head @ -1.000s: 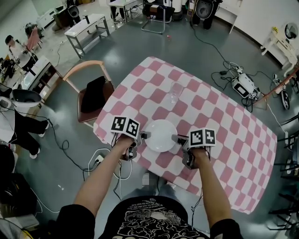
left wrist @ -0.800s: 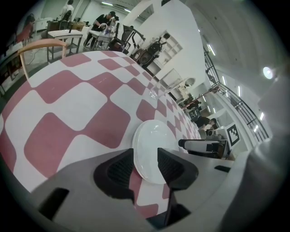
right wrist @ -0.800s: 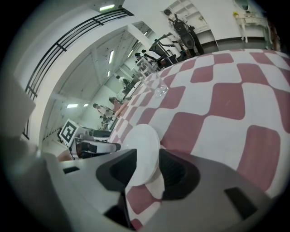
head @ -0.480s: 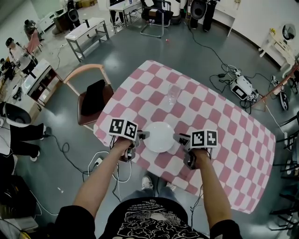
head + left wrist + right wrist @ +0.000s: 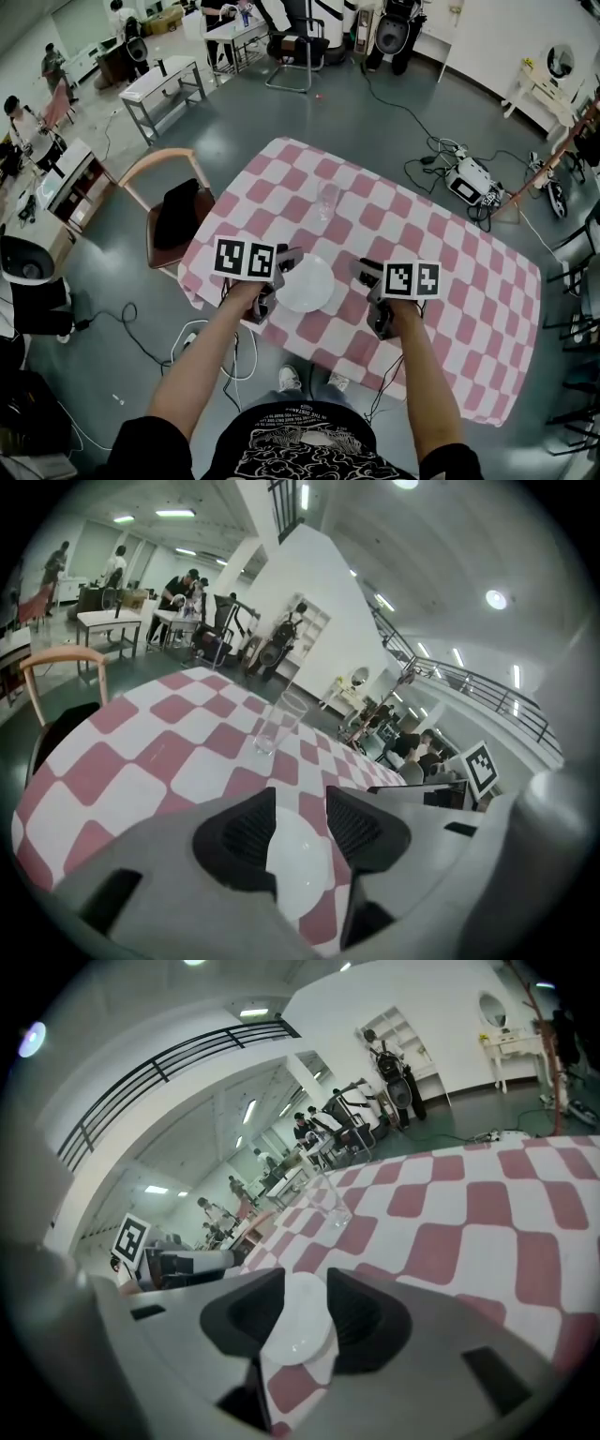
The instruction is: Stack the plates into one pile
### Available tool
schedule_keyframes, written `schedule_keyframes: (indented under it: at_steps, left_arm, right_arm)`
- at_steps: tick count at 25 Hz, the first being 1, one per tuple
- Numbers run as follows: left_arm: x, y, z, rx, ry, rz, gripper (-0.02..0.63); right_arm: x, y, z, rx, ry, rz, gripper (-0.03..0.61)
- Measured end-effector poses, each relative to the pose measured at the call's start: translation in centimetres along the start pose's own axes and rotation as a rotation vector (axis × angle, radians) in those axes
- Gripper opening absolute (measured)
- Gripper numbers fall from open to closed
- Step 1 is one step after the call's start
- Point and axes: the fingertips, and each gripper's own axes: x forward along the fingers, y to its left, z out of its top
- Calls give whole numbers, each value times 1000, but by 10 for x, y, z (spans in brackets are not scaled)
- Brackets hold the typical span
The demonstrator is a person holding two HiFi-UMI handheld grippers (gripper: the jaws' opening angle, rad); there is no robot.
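Note:
A white plate (image 5: 305,283) lies near the front edge of the pink-and-white checked table (image 5: 441,272); from above it reads as one disc, so any plates under it are hidden. My left gripper (image 5: 286,259) hangs above the plate's left rim. Its jaws have just been opening and stand open, and between them shows only the plate (image 5: 298,860) on the table below. My right gripper (image 5: 364,273) hovers off the plate's right side, also open; its jaws have just closed a little on nothing. In the right gripper view the plate (image 5: 298,1330) lies beyond the gripper (image 5: 305,1309).
A clear drinking glass (image 5: 327,200) stands upright further back on the table, also seen as the glass (image 5: 277,726) and the glass (image 5: 330,1206). A wooden chair (image 5: 173,211) stands at the table's left edge. Cables and equipment lie on the floor around.
Both grippers were down at the plate's left and right rims; they have let go, opened wider and risen. The plate stays on the table.

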Motion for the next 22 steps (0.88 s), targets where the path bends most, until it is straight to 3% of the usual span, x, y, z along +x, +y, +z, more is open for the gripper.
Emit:
schedule_keyframes:
  at_steps: [11, 15, 22]
  left_arm:
    - [1, -72, 60, 267, -151, 0, 149]
    - [2, -107, 80, 369, -220, -20, 104]
    - [0, -145, 105, 496, -345, 25, 53]
  right_arm:
    - [-81, -8, 61, -154, -250, -131, 88]
    - [-116, -11, 82, -241, -338, -208, 28]
    - [-164, -19, 103, -314, -455, -300, 17]
